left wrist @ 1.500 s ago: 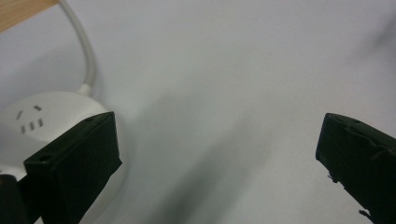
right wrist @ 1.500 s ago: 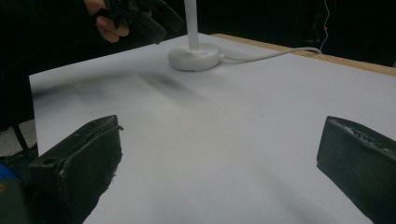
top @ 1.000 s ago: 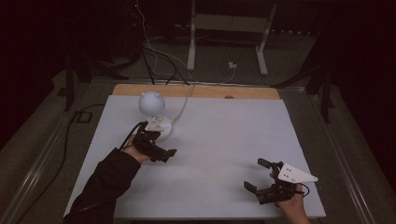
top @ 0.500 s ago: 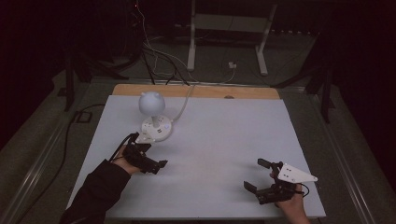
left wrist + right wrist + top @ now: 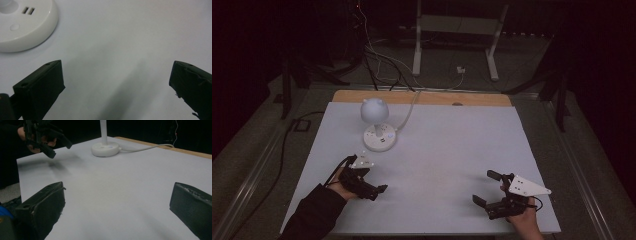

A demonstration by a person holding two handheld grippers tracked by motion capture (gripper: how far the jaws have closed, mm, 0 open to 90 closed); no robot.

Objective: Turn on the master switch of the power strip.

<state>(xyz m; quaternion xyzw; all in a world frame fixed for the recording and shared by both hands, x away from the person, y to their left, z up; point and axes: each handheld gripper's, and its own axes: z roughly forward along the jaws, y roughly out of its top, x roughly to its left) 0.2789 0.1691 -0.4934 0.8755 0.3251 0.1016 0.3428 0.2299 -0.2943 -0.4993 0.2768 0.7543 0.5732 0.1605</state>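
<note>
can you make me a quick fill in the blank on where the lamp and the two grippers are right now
1. The white desk lamp stands nearer the ____ gripper.
2. Both the left gripper and the right gripper have their jaws ____.
3. The lamp's cable runs off the table's ____ edge.
4. Between the left gripper's jaws lies only the bare ____.

Missing words: left; open; far; table
</note>
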